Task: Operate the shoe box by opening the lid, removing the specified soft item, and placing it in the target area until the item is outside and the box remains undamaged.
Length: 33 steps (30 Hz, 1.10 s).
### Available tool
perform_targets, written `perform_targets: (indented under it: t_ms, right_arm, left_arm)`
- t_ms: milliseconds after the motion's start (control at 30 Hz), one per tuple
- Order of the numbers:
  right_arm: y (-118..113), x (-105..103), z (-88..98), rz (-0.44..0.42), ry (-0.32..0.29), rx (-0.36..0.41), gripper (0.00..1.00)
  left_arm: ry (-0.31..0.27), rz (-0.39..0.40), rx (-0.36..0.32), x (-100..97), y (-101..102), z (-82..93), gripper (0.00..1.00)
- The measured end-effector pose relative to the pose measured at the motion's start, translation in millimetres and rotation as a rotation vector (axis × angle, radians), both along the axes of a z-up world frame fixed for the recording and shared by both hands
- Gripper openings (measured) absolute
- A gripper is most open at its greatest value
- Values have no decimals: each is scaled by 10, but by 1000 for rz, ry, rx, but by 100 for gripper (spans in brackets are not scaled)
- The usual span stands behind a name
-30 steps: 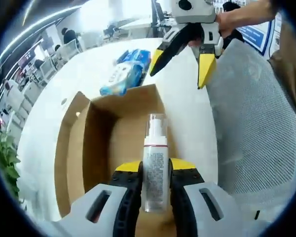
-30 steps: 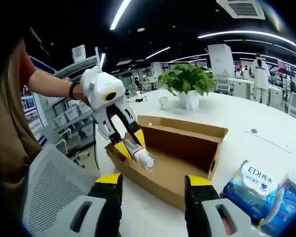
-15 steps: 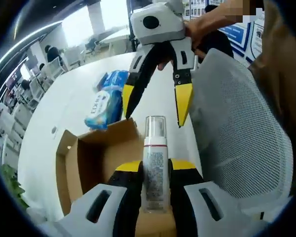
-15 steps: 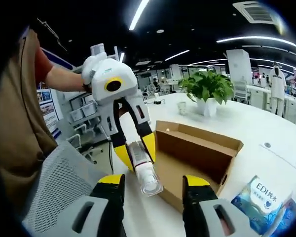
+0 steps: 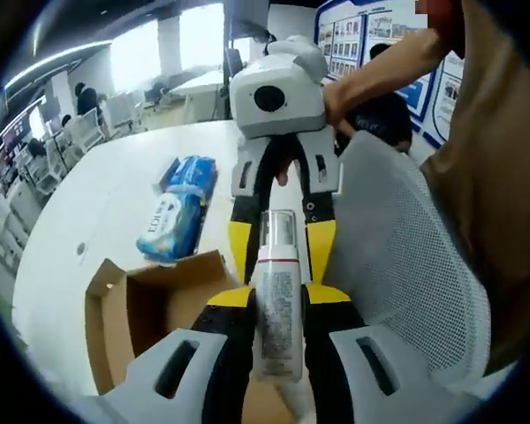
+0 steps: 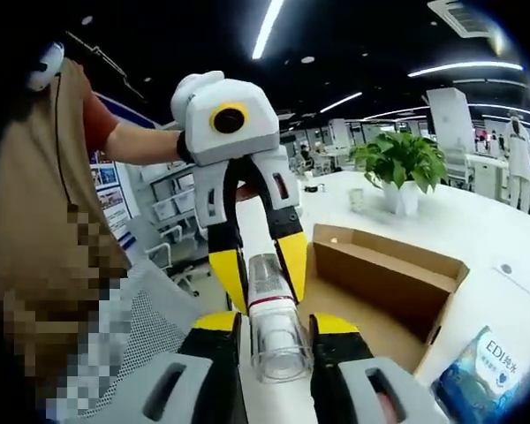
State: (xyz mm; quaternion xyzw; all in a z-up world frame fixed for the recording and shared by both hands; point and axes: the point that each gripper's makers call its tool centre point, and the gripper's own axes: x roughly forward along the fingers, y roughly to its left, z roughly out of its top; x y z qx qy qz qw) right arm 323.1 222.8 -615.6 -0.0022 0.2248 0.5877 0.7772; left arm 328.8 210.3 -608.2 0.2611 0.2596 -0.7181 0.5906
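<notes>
Left claw [image 5: 274, 305] gripping bottle [image 5: 276, 296], right claw [image 6: 276, 331] closing around its cap end, cardboard box [image 6: 397, 283] open on surface [image 5: 88, 203].

The right tool [image 6: 274, 331] has its yellow-tipped jaws standing on either side of the clear cap of a pump bottle [image 6: 272, 322]. Opposite, the left tool [image 6: 256, 265] grips the same bottle between its own yellow tips. Just beyond the right tool and to its right lies the open cardboard shoe box [image 6: 397, 287] on the white counter [image 6: 503, 291]. A blue wipes pack [image 6: 486, 375] sits at the far right. A potted plant [image 6: 397, 172] stands well behind the box.
</notes>
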Motion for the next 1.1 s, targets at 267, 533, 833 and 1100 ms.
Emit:
perform_targets:
  t_ms: [267, 533, 833, 1100]
  right_arm:
    - [32, -92, 56, 27, -6, 5, 19]
    - [20, -96, 83, 10, -1, 16, 18]
    - [0, -33, 183, -60, 53, 104, 18]
    - [-23, -72, 61, -54, 83, 69, 18]
  left_arm:
    - [50, -11, 1, -50, 42, -4, 20]
    - [90, -3, -13, -54, 30, 18, 21]
    - [87, -6, 23, -52, 95, -57, 25]
    - [123, 9, 7, -111, 92, -62, 15]
